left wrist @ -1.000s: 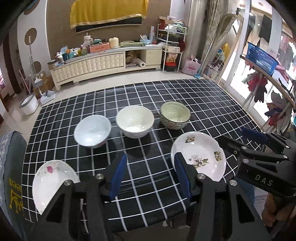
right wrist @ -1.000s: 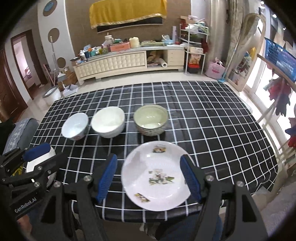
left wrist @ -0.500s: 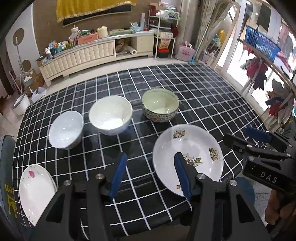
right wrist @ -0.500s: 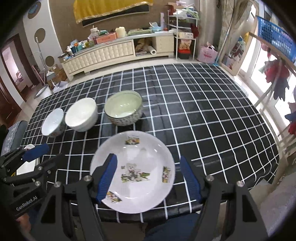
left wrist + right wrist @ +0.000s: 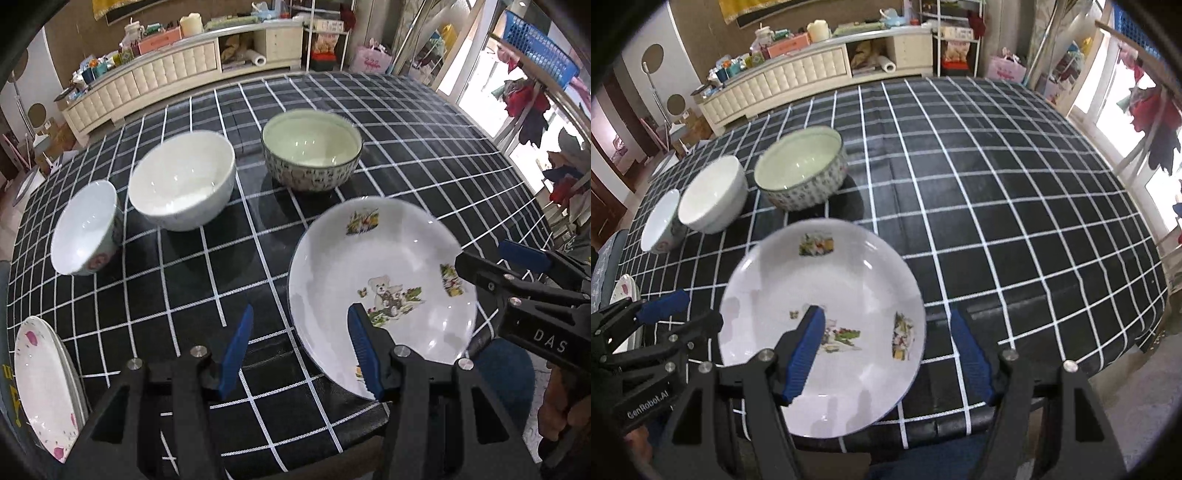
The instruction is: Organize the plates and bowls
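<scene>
Over the checked tablecloth point(image 5: 184, 280), hand-held gripper point(image 5: 524, 280) reads "DAS".

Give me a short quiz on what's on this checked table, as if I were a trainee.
1. How many bowls stand in the row?
2. True or false: the bear plate is stacked on the pink-flowered plates.
3. Which gripper has the bear plate under its fingers? A) left gripper B) right gripper

Key:
1. Three: small flowered bowl, white bowl, green-lined bowl.
2. False; it lies apart, alone on the tablecloth.
3. B, with jaws open.
</scene>
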